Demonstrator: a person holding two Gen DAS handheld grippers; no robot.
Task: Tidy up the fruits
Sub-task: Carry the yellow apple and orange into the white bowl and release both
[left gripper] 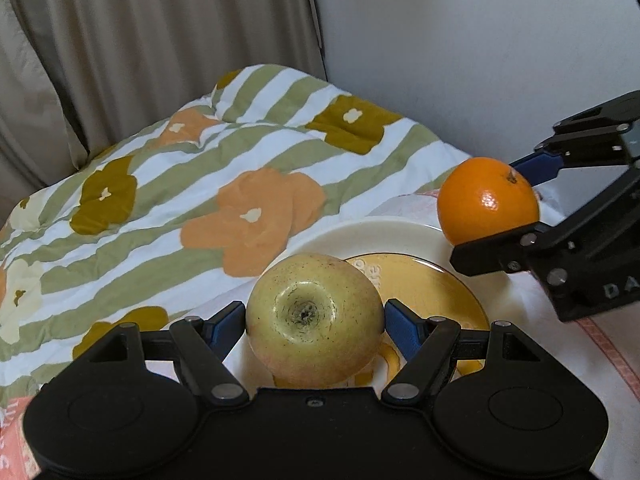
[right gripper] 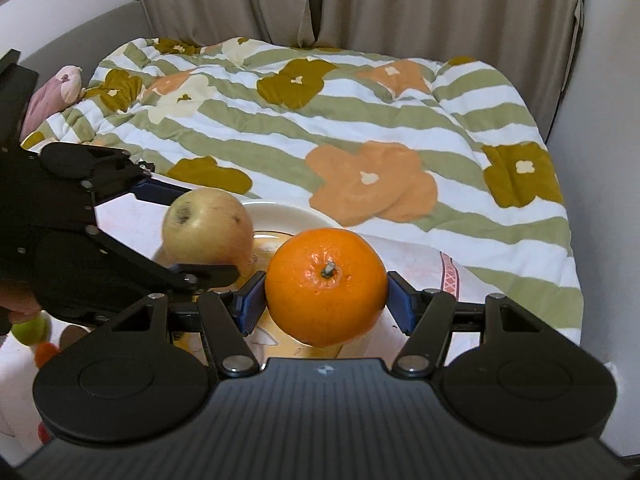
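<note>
My left gripper (left gripper: 315,320) is shut on a yellow-green apple (left gripper: 314,316) and holds it above a cream plate (left gripper: 360,236) with a yellow centre. My right gripper (right gripper: 326,300) is shut on an orange (right gripper: 326,286) and holds it over the same plate (right gripper: 288,214). In the left wrist view the orange (left gripper: 488,206) and right gripper (left gripper: 512,208) are at the right, above the plate's far right rim. In the right wrist view the apple (right gripper: 208,228) and left gripper (right gripper: 188,232) are at the left.
The plate stands on a white cloth with a pink border (right gripper: 450,276). Behind it lies a striped floral quilt (right gripper: 340,128), then beige curtains (right gripper: 360,0). A white wall (left gripper: 480,40) is at the right. Small green and orange items (right gripper: 34,336) lie at the left.
</note>
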